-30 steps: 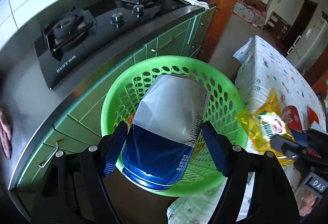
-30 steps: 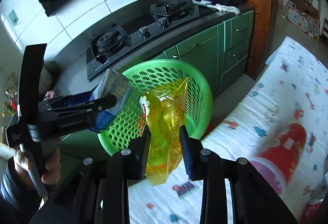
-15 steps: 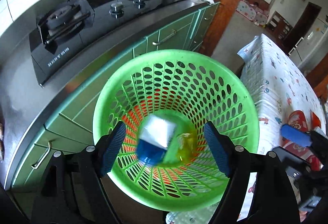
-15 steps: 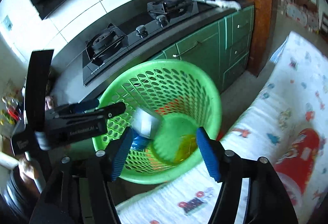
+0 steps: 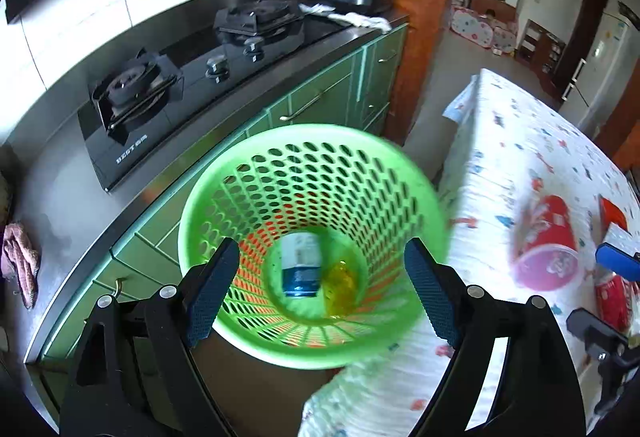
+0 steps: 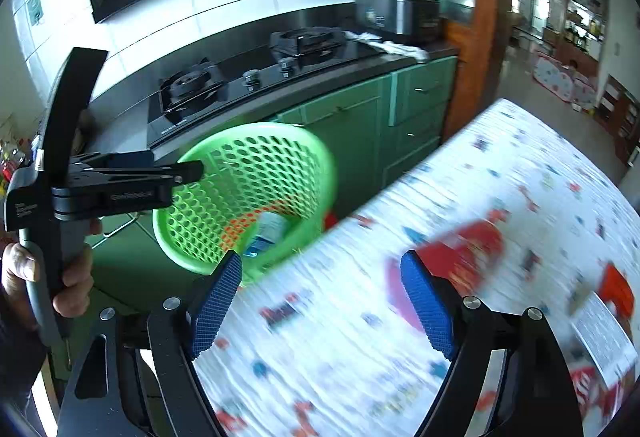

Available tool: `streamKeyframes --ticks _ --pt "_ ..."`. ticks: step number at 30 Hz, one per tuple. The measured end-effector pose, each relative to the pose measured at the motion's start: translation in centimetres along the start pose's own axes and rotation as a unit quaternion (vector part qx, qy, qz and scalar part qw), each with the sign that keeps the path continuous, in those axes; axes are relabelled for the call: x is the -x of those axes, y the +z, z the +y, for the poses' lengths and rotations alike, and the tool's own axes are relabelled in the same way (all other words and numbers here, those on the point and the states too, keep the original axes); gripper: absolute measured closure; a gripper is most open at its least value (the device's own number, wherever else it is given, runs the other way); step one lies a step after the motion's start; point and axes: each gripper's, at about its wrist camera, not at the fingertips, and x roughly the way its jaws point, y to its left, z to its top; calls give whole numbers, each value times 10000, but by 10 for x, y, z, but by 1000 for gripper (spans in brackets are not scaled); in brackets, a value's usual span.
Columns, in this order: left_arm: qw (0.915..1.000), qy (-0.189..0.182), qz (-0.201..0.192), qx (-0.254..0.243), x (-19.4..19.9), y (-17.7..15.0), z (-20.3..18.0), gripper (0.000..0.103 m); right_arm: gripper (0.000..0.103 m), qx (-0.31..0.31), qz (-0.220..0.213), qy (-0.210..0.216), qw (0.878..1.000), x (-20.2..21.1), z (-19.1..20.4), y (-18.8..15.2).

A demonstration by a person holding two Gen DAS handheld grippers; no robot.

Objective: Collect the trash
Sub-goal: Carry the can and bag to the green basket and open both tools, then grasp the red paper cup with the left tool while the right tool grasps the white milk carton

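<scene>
A green perforated basket (image 5: 224, 197) stands on the floor between the cabinets and the table. A blue and white can (image 5: 301, 269) and a yellow wrapper (image 5: 340, 283) lie at its bottom. My left gripper (image 5: 322, 289) is open and empty, above the basket's mouth. My right gripper (image 6: 322, 301) is open and empty over the table's edge, with the basket (image 6: 256, 161) to its left and the can (image 6: 270, 229) showing inside. A red and pink cup (image 5: 546, 245) lies on the table; it is a red blur in the right wrist view (image 6: 452, 249).
The table (image 5: 500, 141) has a white patterned cloth and holds more red packaging (image 5: 612, 297) at its right end. Green cabinets (image 5: 320, 105) and a counter with a black gas stove (image 5: 180, 85) run along the left. A cloth (image 5: 20, 261) lies on the counter.
Both grippers opened: the can and the yellow wrapper fell and now lie at the basket's bottom. The right gripper has swung right, over the table.
</scene>
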Motion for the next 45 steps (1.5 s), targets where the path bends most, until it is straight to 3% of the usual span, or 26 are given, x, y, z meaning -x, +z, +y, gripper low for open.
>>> streamKeyframes --ticks 10,15,22,26,34,41,45 --pt "9982 -360 -227 -419 33 -14 -61 19 22 -592 -147 -698 9957 74 -75 -55" --pt "9936 -803 -213 -769 34 -19 -96 19 22 -937 -172 -1177 9885 106 -112 -83" --pt "9841 -1321 121 -1182 14 -7 -150 16 22 -1431 -158 -1552 9773 138 -152 -111" --pt "9796 -1427 352 -1369 -6 5 -177 16 22 -1732 -78 -1588 9720 146 -169 -125" --pt "9684 -1436 809 -1873 -47 16 -221 16 26 -1696 24 -1828 9684 139 -187 -117" --pt "9631 -1212 959 -2205 -67 11 -239 16 33 -1020 373 -1940 9750 116 -197 -88" --pt "9632 -1337 1047 -2083 -73 10 -237 16 34 -696 774 -1930 9757 88 -208 -73"
